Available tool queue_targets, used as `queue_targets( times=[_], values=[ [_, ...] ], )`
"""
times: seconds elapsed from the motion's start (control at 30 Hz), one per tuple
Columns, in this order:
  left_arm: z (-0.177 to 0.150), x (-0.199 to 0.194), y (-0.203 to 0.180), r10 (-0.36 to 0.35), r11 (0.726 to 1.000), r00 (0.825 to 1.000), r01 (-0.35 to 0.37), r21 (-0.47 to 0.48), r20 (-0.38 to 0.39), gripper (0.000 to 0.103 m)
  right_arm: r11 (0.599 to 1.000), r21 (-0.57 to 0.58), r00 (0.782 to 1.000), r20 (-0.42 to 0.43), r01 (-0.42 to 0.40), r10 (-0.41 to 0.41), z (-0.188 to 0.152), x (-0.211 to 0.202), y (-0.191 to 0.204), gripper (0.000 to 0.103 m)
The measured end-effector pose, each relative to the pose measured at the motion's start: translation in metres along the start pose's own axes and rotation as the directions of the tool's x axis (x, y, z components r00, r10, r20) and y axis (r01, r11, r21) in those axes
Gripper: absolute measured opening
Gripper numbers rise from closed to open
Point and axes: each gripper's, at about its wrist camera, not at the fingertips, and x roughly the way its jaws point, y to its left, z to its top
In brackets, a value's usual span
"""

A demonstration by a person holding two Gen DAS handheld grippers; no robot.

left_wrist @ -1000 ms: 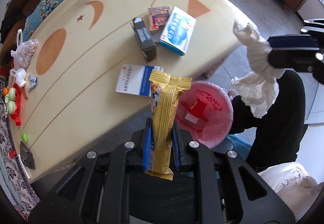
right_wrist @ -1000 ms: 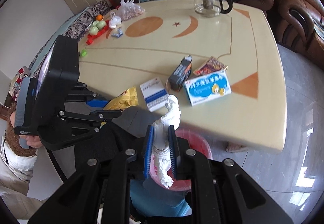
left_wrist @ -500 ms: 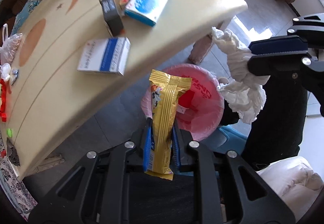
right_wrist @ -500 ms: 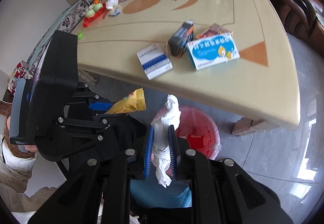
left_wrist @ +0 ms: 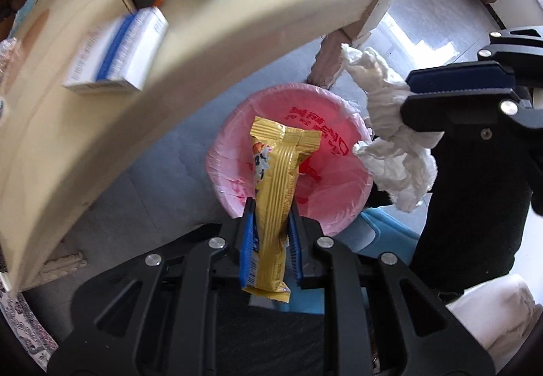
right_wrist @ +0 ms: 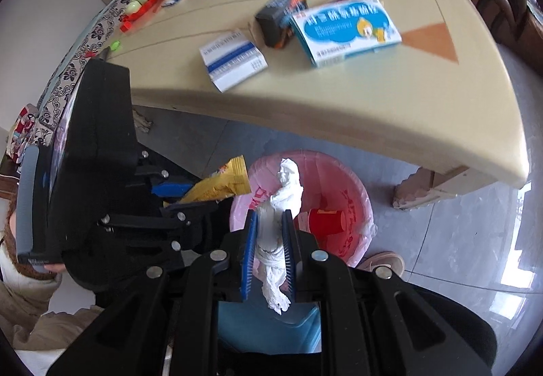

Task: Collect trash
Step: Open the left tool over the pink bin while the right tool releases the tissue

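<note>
The left gripper point(left_wrist: 270, 206) is clamped tight on a yellow snack wrapper point(left_wrist: 276, 192), its blue pads point(left_wrist: 247, 240) pinching the wrapper's lower half. The wrapper's crimped top pokes out directly above the pink-lined trash bin point(left_wrist: 332, 206), which stands on the grey floor just off the edge of the cream table point(left_wrist: 203, 36).

The right gripper point(right_wrist: 268, 216) is likewise clenched, on a wad of white tissue point(right_wrist: 281, 202) that sticks up past its fingertips and hangs over the near rim of the bin point(right_wrist: 356, 192). From the left camera the tissue point(left_wrist: 390, 138) sits at the bin's right edge.

A red paper cup point(right_wrist: 325, 219) lies inside the bin. Three boxes rest on the table beyond the bin, smeared by motion: a white-and-blue box point(right_wrist: 234, 58), a dark carton point(right_wrist: 281, 16) and a light-blue box point(right_wrist: 346, 29); their print is unreadable. The wrapper's underside is hidden between the pads.
</note>
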Motion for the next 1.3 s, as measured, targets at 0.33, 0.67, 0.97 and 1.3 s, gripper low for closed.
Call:
queue_targets(
  times=[0.33, 0.67, 0.97, 1.3],
  values=[
    [0.006, 0.074, 0.012, -0.119, 0.984, 0.992, 0.112, -0.139, -0.039, 0.019, 0.998, 0.038, 0.999, -0.029, 0.043, -0.042, -0.007, 0.063, -0.027, 0.016],
    [0.004, 0.140, 0.023, -0.222, 0.935, 0.972, 0.189, -0.299, -0.079, 0.019, 0.995, 0.058, 0.996, -0.060, 0.077, -0.073, -0.014, 0.116, -0.051, 0.016],
    [0.012, 0.188, 0.027, -0.248, 0.924, 0.956, 0.185, -0.335, -0.157, 0.019, 0.993, 0.081, 0.989, -0.128, 0.081, -0.070, -0.020, 0.152, -0.066, 0.016],
    [0.010, 0.202, 0.033, -0.235, 0.930, 0.952, 0.162, -0.331, -0.195, 0.019, 0.993, 0.060, 0.981, -0.172, 0.100, -0.089, -0.021, 0.175, -0.067, 0.016]
  ],
)
